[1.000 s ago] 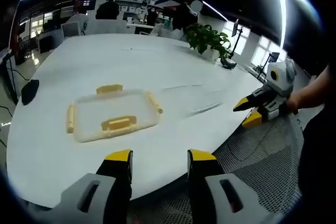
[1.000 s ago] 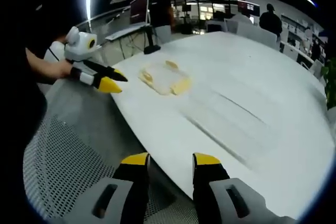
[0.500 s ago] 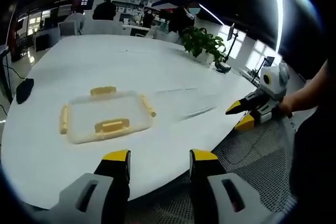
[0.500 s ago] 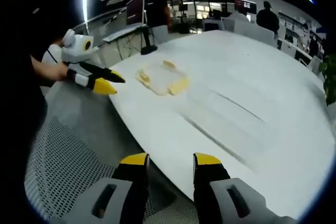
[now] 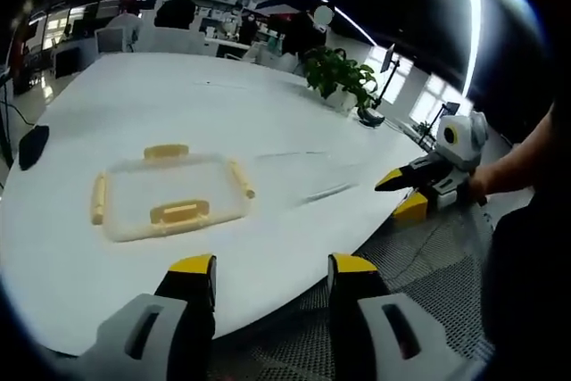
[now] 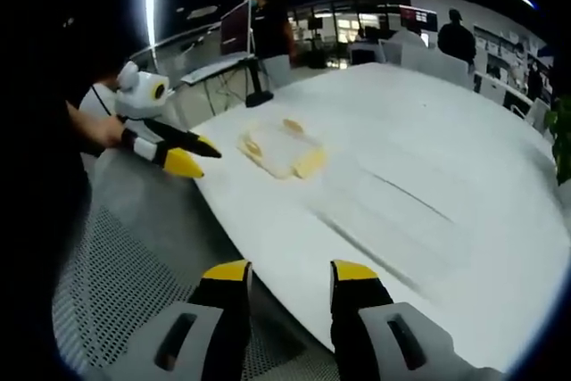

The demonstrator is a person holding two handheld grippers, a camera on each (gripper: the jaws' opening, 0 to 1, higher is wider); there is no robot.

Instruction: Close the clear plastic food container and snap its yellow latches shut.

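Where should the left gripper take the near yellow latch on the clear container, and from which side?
Probably from the table-edge side, straight ahead of the left gripper. The near latch lies as a long flat tab on the clear container wall facing that gripper, so open jaws could close over its outer edge and press it down. Whether it is already snapped, I cannot tell.
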